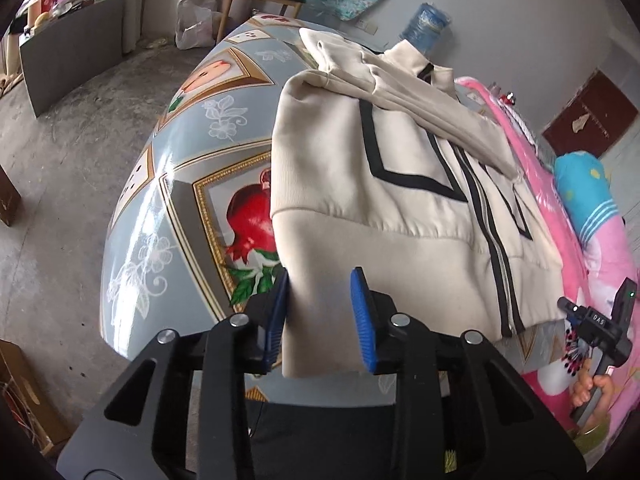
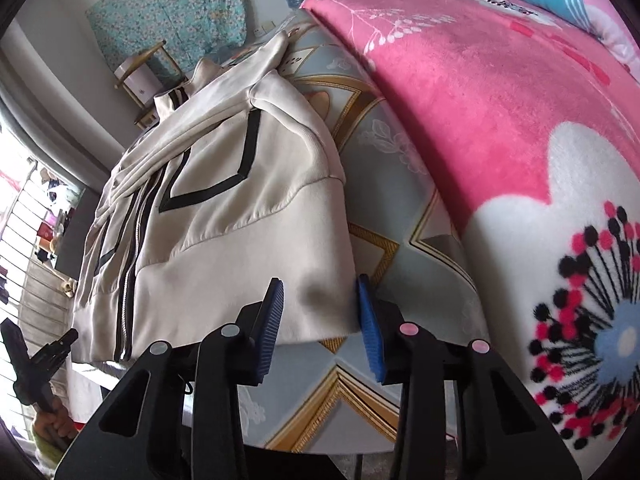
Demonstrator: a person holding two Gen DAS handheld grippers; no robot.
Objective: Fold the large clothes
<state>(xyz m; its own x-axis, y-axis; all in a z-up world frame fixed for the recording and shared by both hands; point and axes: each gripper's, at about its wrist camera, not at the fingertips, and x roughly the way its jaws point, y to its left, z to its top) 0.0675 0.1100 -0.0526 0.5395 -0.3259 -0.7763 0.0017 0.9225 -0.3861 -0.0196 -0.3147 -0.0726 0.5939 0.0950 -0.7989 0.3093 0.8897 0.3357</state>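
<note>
Here a cream zip-up jacket (image 1: 400, 200) with black trim lies front-up on the counter (image 1: 168, 200), which wears a blue-grey cloth printed with a pomegranate, its sleeves folded across the chest and its hem hanging over the near edge. The left tool (image 1: 320, 316) has its blue pads either side of the hem corner on that side, narrowed against the fabric, and the right tool (image 2: 320, 320) brackets the other hem corner the same way, the cloth bunched between its pads. A pink floral blanket (image 2: 500, 120) lies beside the counter.
</note>
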